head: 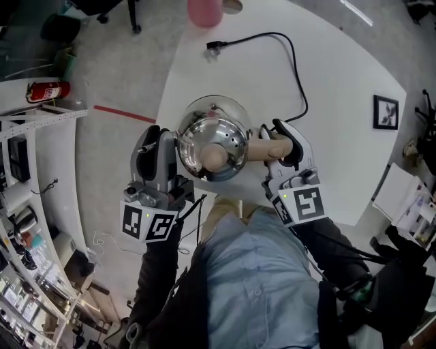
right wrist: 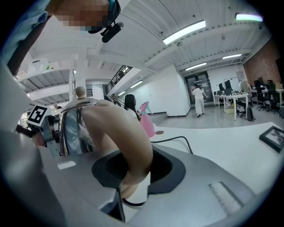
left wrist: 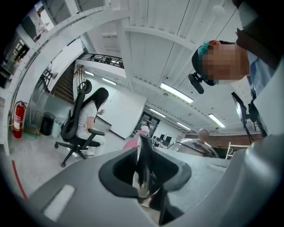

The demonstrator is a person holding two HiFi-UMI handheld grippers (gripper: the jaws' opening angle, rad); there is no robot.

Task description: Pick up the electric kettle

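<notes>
Right gripper view shows the right gripper (right wrist: pixel 133 174) squeezed tight on the tan handle (right wrist: pixel 128 133) of the electric kettle (right wrist: pixel 73 126). In the head view this gripper comes in from the kettle's right side. The shiny kettle is over the near edge of the white table (head: pixel 340 88). The left gripper (head: pixel 158 142) is just beside the kettle's left side, its jaws pressed together with nothing in them. Each gripper has a cube (head: pixel 304 204) with black square marks, but no words can be read. Farther off on the table are a black cord (head: pixel 294 61), a pink bottle (head: pixel 204 10) and a picture frame (head: pixel 385 112). A red fire extinguisher (head: pixel 48 90) is on the floor.
</notes>
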